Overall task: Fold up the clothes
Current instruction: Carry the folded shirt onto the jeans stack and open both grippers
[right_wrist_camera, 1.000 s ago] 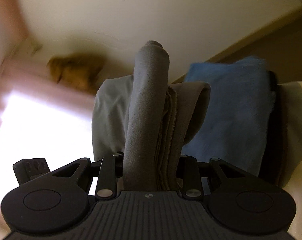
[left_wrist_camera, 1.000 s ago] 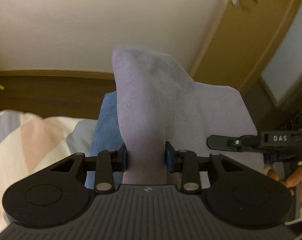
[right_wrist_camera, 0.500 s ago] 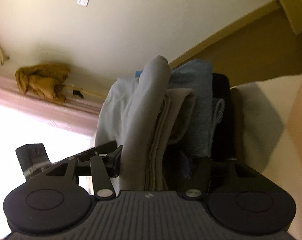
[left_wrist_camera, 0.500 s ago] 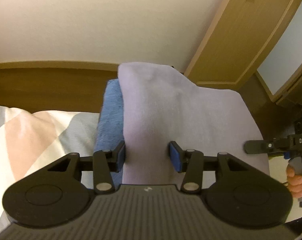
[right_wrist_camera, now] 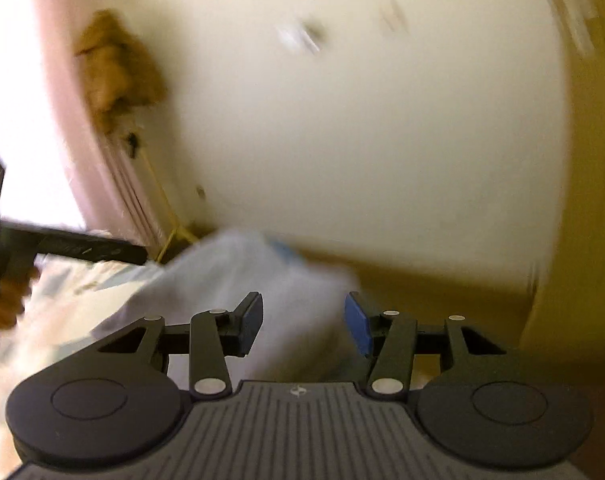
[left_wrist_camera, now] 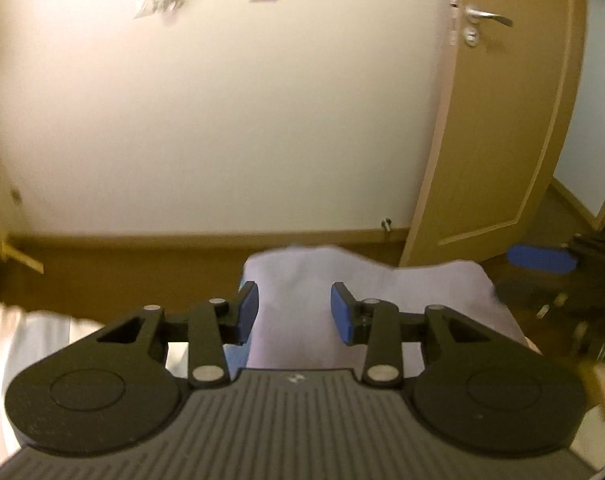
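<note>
A pale lilac-grey folded garment [left_wrist_camera: 366, 296] lies on top of a blue folded garment [left_wrist_camera: 238, 354], whose edge shows at its left. My left gripper [left_wrist_camera: 294, 312] is open above its near part, blue pads apart and off the cloth. My right gripper [right_wrist_camera: 302, 322] is open too, above the same pale garment [right_wrist_camera: 238, 276], which is blurred in the right wrist view. The right gripper also shows in the left wrist view [left_wrist_camera: 550, 264] at the right edge. The left gripper shows in the right wrist view [right_wrist_camera: 74, 246] at the left.
A patterned bedspread [left_wrist_camera: 6, 340] lies at the left. Behind are a cream wall with a wood skirting [left_wrist_camera: 142, 240] and an open wooden door [left_wrist_camera: 502, 120]. A window with pink curtain [right_wrist_camera: 62, 128] and a brown hanging item [right_wrist_camera: 114, 72] show in the right wrist view.
Both grippers have opened and let go of the pale garment, which now lies flat on the blue one. Both have drawn back and tilted up towards the wall.
</note>
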`<state>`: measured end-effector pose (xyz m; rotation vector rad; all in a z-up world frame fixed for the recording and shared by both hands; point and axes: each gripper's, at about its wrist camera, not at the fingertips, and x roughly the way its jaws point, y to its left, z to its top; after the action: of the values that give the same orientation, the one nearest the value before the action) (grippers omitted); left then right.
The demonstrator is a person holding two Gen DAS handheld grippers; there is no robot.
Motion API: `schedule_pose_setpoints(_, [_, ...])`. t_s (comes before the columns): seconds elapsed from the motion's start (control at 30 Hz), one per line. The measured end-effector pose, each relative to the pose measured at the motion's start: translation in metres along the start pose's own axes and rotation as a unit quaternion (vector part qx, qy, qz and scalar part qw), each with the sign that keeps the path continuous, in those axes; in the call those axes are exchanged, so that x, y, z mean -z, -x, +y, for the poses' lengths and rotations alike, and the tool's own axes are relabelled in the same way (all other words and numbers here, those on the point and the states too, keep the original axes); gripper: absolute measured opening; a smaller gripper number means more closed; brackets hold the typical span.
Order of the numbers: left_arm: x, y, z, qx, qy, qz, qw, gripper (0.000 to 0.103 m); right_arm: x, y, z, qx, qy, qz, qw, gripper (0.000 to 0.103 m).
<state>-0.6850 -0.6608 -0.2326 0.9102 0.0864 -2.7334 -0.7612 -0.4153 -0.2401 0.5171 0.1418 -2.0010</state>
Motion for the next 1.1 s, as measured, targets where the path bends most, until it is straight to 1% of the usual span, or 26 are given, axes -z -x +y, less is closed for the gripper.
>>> schedule_pose_setpoints(0.03, [0.004, -0.005, -0.003, -0.001, -0.009, -0.004, 1.0000, 0.034, 0.002, -0.006, 0.007, -0.005, 0.025, -0.016, 1.000, 0.050])
schedule_pose_setpoints(0.1, [0.020, -0.014, -0.006, -0.011, -0.029, -0.007, 0.9995, 0.034, 0.013, -0.016, 0.015, -0.015, 0.054, -0.018, 0.998, 0.050])
schedule_pose_setpoints(0.17, [0.042, -0.022, -0.007, -0.025, -0.045, 0.003, 0.9987, 0.036, 0.030, -0.029, 0.011, -0.027, 0.074, -0.022, 0.997, 0.050])
schedule_pose_setpoints(0.2, [0.051, -0.024, -0.007, -0.027, -0.046, 0.004, 0.9986, 0.040, 0.040, -0.035, 0.005, -0.037, 0.079, -0.019, 0.996, 0.049])
schedule_pose_setpoints(0.23, [0.060, -0.027, -0.006, -0.024, -0.042, 0.000, 0.9988, 0.042, 0.048, -0.036, -0.002, -0.044, 0.081, -0.023, 0.995, 0.048])
schedule_pose_setpoints(0.3, [0.071, -0.032, -0.006, -0.023, -0.030, -0.011, 0.9992, 0.048, 0.065, -0.040, -0.017, -0.065, 0.077, -0.030, 0.994, 0.048])
schedule_pose_setpoints(0.37, [0.077, -0.037, -0.009, -0.028, -0.021, -0.017, 0.9992, 0.048, 0.074, -0.043, -0.027, -0.076, 0.081, -0.031, 0.993, 0.048])
schedule_pose_setpoints(0.43, [0.073, -0.035, -0.012, -0.041, -0.015, -0.015, 0.9989, 0.048, 0.081, -0.046, -0.031, -0.079, 0.097, -0.033, 0.992, 0.048])
schedule_pose_setpoints(0.47, [0.069, -0.030, -0.014, -0.047, -0.013, -0.014, 0.9987, 0.045, 0.076, -0.047, -0.031, -0.081, 0.098, -0.028, 0.992, 0.049])
schedule_pose_setpoints(0.5, [0.063, -0.022, -0.017, -0.052, -0.012, -0.014, 0.9985, 0.037, 0.071, -0.049, -0.031, -0.082, 0.097, -0.021, 0.992, 0.049])
schedule_pose_setpoints(0.57, [0.054, 0.002, -0.027, -0.069, -0.023, -0.024, 0.9970, 0.030, 0.060, -0.046, -0.029, -0.080, 0.104, -0.012, 0.991, 0.052])
schedule_pose_setpoints(0.63, [0.050, 0.028, -0.039, -0.083, -0.041, -0.040, 0.9949, 0.026, 0.051, -0.036, -0.026, -0.077, 0.115, -0.014, 0.990, 0.052])
schedule_pose_setpoints(0.67, [0.050, 0.041, -0.044, -0.080, -0.044, -0.047, 0.9947, 0.025, 0.047, -0.030, -0.026, -0.077, 0.118, -0.019, 0.990, 0.052])
schedule_pose_setpoints(0.7, [0.052, 0.052, -0.049, -0.077, -0.045, -0.050, 0.9947, 0.023, 0.044, -0.020, -0.022, -0.087, 0.117, -0.026, 0.989, 0.052])
schedule_pose_setpoints(0.73, [0.056, 0.059, -0.053, -0.074, -0.042, -0.046, 0.9953, 0.022, 0.042, -0.010, -0.018, -0.097, 0.115, -0.033, 0.988, 0.052])
schedule_pose_setpoints(0.8, [0.067, 0.058, -0.062, -0.073, -0.037, -0.029, 0.9962, 0.022, 0.042, 0.015, -0.008, -0.124, 0.111, -0.030, 0.986, 0.052])
schedule_pose_setpoints(0.9, [0.091, 0.036, -0.069, -0.092, -0.023, 0.013, 0.9954, 0.018, 0.057, 0.042, 0.008, -0.150, 0.125, -0.015, 0.981, 0.052])
schedule_pose_setpoints(1.03, [0.108, 0.023, -0.075, -0.115, -0.001, 0.019, 0.9932, 0.019, 0.090, 0.033, 0.014, -0.144, 0.157, 0.029, 0.977, 0.052])
schedule_pose_setpoints(1.1, [0.101, 0.023, -0.079, -0.130, 0.011, 0.021, 0.9913, 0.018, 0.103, 0.026, 0.010, -0.153, 0.164, 0.041, 0.974, 0.052])
